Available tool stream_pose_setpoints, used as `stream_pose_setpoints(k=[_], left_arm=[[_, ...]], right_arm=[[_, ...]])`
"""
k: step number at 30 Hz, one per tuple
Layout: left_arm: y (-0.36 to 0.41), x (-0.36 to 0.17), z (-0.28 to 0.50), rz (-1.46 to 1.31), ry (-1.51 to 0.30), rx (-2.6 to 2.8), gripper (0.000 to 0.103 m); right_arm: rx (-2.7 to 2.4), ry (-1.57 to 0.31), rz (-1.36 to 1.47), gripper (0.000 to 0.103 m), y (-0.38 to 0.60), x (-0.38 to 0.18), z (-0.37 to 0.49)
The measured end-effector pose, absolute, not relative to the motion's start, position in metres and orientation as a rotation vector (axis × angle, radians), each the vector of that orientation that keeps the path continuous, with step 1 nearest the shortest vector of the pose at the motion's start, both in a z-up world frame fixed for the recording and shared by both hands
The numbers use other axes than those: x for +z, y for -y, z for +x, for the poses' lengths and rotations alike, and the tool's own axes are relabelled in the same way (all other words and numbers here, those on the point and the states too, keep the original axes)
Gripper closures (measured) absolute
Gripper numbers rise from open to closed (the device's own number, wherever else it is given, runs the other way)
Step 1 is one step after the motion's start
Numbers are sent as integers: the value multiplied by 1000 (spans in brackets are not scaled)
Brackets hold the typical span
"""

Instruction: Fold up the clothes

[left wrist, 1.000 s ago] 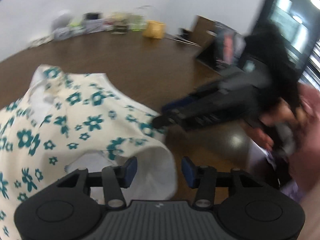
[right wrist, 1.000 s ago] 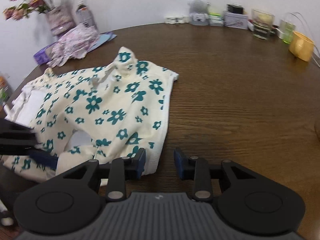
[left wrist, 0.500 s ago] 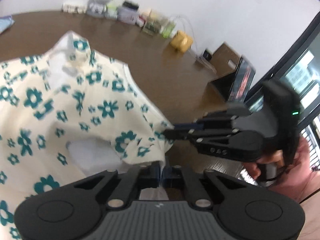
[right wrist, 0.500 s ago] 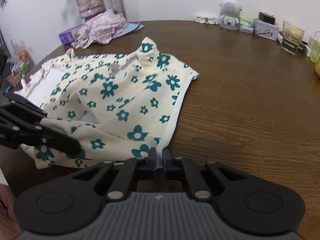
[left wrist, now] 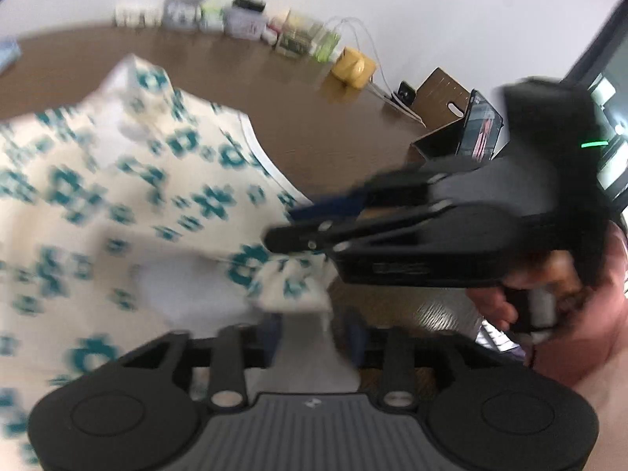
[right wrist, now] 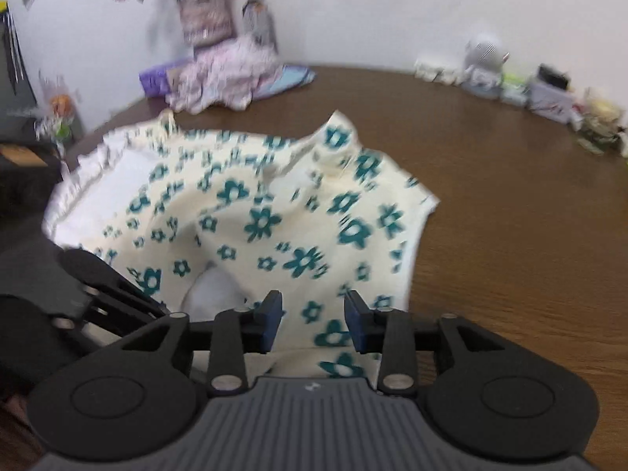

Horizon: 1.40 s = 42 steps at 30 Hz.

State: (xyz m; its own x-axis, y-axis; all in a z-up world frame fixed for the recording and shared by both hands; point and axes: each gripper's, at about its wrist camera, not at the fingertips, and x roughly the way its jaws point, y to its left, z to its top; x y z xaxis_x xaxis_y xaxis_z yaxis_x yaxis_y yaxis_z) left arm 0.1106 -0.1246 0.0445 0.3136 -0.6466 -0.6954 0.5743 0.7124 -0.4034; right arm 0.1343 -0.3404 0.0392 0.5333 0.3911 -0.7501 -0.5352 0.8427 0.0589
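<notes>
Spanning both views: brown wooden table [right wrist: 510,204], round-edged, bearing everything listed below.

Lying across table centre to 9 o'clock in right wrist view: cream garment [right wrist: 274,216] with teal flower print, rumpled, white frilled edge at 9 o'clock; near hem now under and between the right gripper's fingers rather than pinched at their tips as half a second ago. Blurred in left wrist view, more so than before.

Right gripper [right wrist: 313,322]: blue-padded fingers now spread apart, released, hem cloth lying in the gap; half a second ago clamped together. Seen from left wrist view at 3 o'clock [left wrist: 292,227], gripped by a hand [left wrist: 549,306], nearer the lens than before.

Left gripper [left wrist: 314,337]: fingers now parted, white fabric fold lying between them; closed half a second ago. Visible at 8 o'clock in right wrist view [right wrist: 153,306], tip hidden against cloth.

Pink-lilac cloth pile [right wrist: 223,74] at 11 o'clock, right wrist view, vase of flowers [right wrist: 204,19] behind.

Yellow cup [left wrist: 353,66] at 1 o'clock, left wrist view.

White round figurine [right wrist: 484,55] at 2 o'clock, right wrist view, among small clutter along the wall.
</notes>
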Motion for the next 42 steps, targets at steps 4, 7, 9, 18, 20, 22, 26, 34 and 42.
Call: stream_pose_setpoints(k=[4, 7, 9, 18, 20, 22, 26, 34, 42], left_arm=[[80, 64, 104, -49, -879, -718, 63], [58, 64, 111, 47, -857, -616, 65], [48, 59, 115, 117, -854, -574, 65], [14, 47, 131, 285, -778, -498, 62], [4, 49, 138, 265, -747, -467, 57], [-1, 46, 145, 267, -723, -436, 54], [-4, 31, 159, 261, -756, -444, 58], [-13, 25, 157, 214, -732, -476, 59], [-11, 23, 153, 203, -711, -465, 59]], right_arm=[[565, -898, -231, 96, 323, 24, 141], [533, -919, -225, 94, 322, 24, 142], [502, -897, -202, 85, 318, 30, 140], [367, -829, -153, 61, 289, 34, 180], [346, -831, -168, 61, 282, 32, 199], [333, -844, -186, 61, 275, 29, 215], [319, -905, -215, 77, 264, 15, 237], [262, -907, -165, 102, 280, 19, 248], [285, -877, -100, 73, 274, 29, 262]])
